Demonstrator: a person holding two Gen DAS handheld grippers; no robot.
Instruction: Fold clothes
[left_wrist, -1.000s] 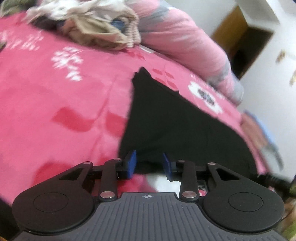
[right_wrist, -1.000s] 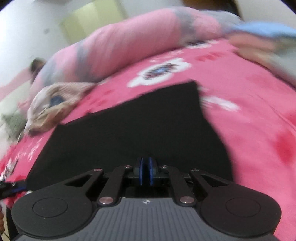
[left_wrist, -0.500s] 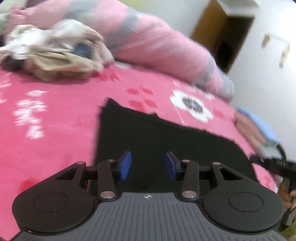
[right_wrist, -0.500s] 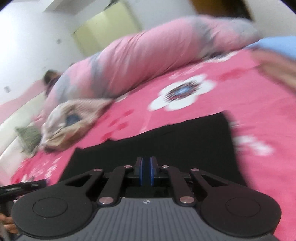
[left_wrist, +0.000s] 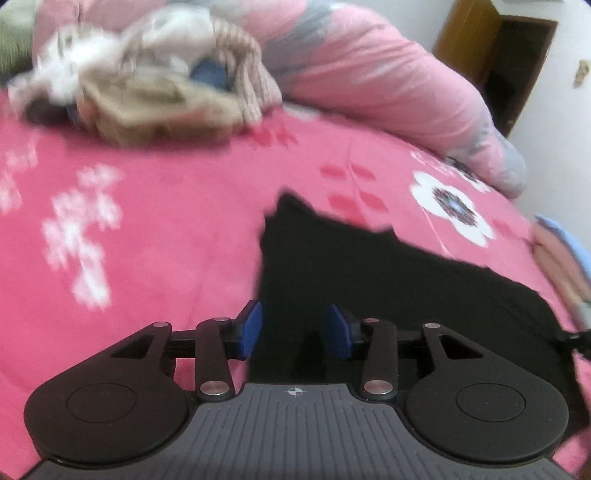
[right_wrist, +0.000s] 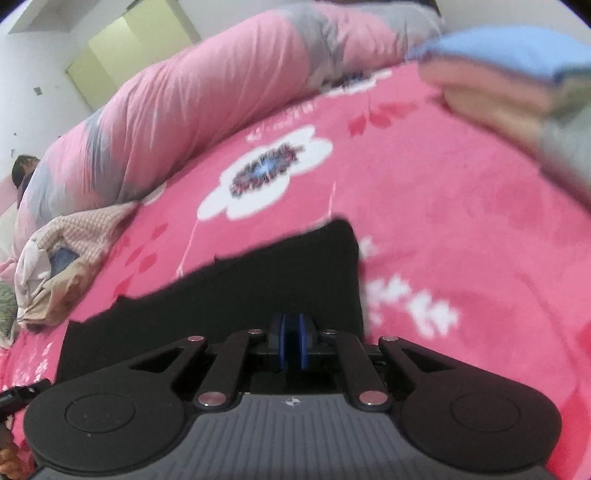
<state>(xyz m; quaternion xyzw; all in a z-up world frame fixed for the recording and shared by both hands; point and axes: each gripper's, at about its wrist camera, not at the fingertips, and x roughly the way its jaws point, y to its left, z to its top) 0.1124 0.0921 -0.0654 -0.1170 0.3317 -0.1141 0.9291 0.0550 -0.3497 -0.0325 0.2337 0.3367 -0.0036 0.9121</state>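
Now the black garment (left_wrist: 388, 280) lies flat on the pink flowered bed (left_wrist: 166, 221). The left gripper (left_wrist: 294, 330) has its jaws apart over the garment's near edge. The right gripper (right_wrist: 291, 345) has its jaws together, seemingly pinching the black cloth. A heap of unfolded clothes (left_wrist: 147, 92) sits near the pink quilt (left_wrist: 369, 74).
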